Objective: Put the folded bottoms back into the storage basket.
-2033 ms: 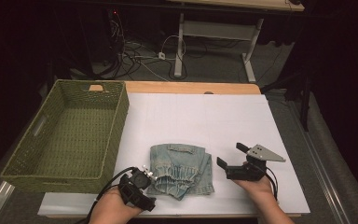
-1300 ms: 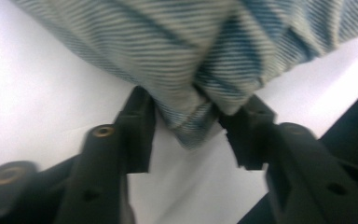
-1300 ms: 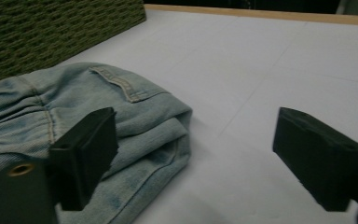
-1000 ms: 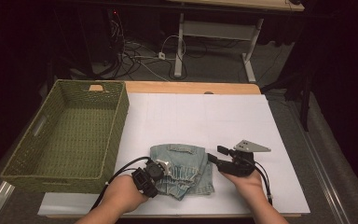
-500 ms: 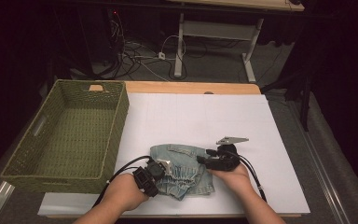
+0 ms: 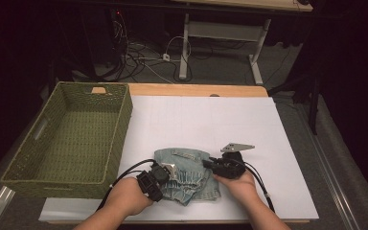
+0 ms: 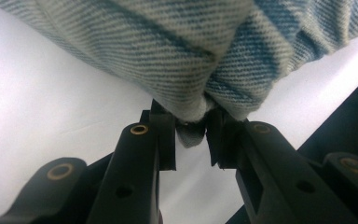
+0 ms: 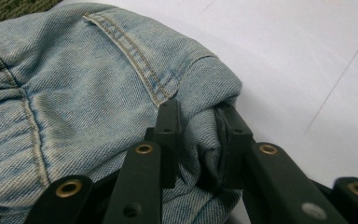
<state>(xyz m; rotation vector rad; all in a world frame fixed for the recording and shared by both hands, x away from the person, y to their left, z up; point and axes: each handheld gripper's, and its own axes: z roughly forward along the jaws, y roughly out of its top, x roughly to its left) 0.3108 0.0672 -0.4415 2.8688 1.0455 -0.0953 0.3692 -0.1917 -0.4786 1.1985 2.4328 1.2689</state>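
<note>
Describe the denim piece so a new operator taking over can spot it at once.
Start at the white table with the green woven basket on its left. Just right of the basket, at the near edge, lies the folded pale-blue denim garment. It is the only cloth there, pinched by the left gripper and right gripper at opposite sides.

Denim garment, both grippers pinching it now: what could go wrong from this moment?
The left gripper pinches only a thin fold at the edge of the denim garment, so it may slip out if lifted. The right gripper bites a thicker bunch, so uneven grips could let the folded shape sag or open. The woven basket wall stands close and could snag hanging cloth.
</note>
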